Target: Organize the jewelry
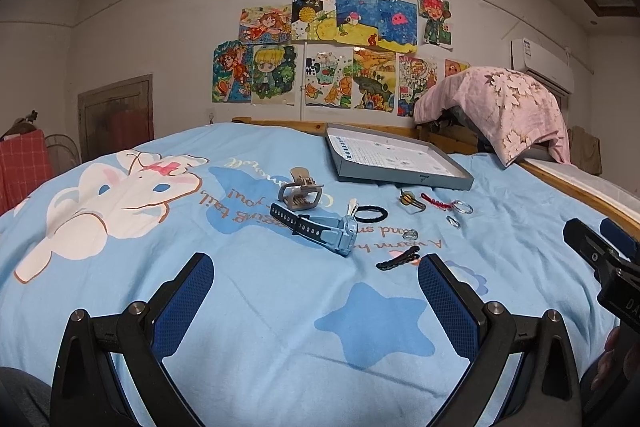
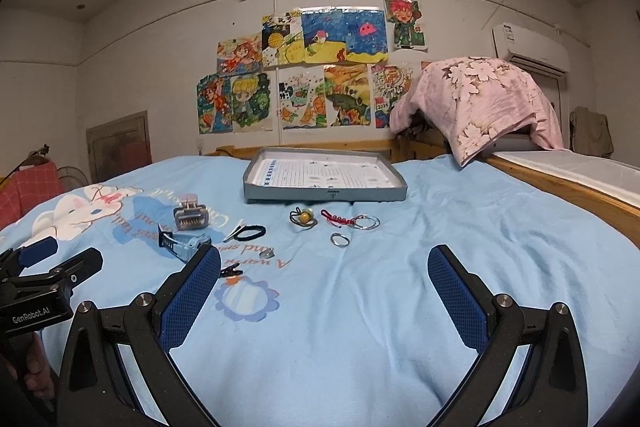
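The bed (image 1: 120, 287) fills nearly everything here, spread with a pale blue cartoon-print sheet, and all the jewelry lies scattered on it. At the far side sits a shallow grey tray (image 2: 325, 195), lined with a printed sheet and holding nothing yet; I take it to be where the pieces belong.

Both grippers hang low over the near part of the bed with their blue pads spread wide and nothing between them: the left gripper (image 1: 316, 283) and the right gripper (image 2: 324, 279).

Next in size is the blue watch (image 1: 316, 227), lying flat with its strap running leftward and away from the left gripper, its case end nearest. Just behind it stands a grey claw clip (image 1: 301, 191). To the right of the watch lie a black hair tie (image 1: 370, 214), a black hair clip (image 1: 396, 261) just beside the left gripper's right pad, a red cord bracelet (image 2: 340, 219), and a small yellow-beaded tie (image 2: 304, 217).

Smallest are the rings: a clear ring (image 2: 367, 222) touching the red cord's end, a thin metal ring (image 2: 340, 239), and a tiny silver ring (image 1: 410, 235).

Sorting looks not yet begun. The watch lies straight ahead of the left gripper, so that one seems nearer; the rings lie ahead of the right.
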`<state>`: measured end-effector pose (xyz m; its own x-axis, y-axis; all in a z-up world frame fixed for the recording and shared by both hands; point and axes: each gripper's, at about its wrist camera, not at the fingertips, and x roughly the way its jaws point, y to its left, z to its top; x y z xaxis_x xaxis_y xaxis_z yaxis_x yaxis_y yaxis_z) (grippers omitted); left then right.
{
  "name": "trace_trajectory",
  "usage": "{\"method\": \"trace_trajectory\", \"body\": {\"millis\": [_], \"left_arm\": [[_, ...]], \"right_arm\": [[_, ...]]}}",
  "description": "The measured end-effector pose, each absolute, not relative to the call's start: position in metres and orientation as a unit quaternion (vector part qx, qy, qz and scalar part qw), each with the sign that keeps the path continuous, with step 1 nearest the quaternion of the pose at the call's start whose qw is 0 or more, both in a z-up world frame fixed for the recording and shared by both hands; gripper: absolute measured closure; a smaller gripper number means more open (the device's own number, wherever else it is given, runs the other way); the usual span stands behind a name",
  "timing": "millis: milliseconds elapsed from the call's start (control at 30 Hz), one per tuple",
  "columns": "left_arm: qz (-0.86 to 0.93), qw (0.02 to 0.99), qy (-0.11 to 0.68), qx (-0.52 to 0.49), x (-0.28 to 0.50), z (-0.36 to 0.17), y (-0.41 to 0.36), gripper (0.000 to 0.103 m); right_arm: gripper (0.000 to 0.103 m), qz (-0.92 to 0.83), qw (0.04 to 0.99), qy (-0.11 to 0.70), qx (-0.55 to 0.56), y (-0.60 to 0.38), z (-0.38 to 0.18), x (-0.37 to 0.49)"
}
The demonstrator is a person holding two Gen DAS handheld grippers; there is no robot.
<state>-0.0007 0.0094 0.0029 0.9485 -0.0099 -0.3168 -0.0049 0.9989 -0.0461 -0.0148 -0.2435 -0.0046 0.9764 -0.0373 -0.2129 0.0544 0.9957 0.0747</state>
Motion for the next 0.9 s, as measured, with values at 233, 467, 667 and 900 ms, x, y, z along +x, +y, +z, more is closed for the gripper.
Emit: {"method": "trace_trajectory", "body": {"millis": [233,467,667,900], "left_arm": [[0.000,0.985,0.170,-0.023,0.002,0.003,0.014,0.000],[-0.028,0.977,0.210,0.006,0.029,0.017,0.018,0.000],[-0.035,0.966,0.254,-0.024,0.073,0.024,0.039,0.000],[-0.026,0.954,0.292,-0.061,0.139,0.009,0.056,0.001]], "right_arm": [[0.001,-0.016,0.994,0.103,0.044,-0.246,-0.002,-0.013],[0.001,0.023,0.990,0.137,0.039,-0.250,0.004,0.010],[0.001,0.046,0.988,0.136,0.056,-0.259,0.016,0.045],[0.002,0.084,0.978,0.166,0.094,-0.249,0.009,0.099]]}}
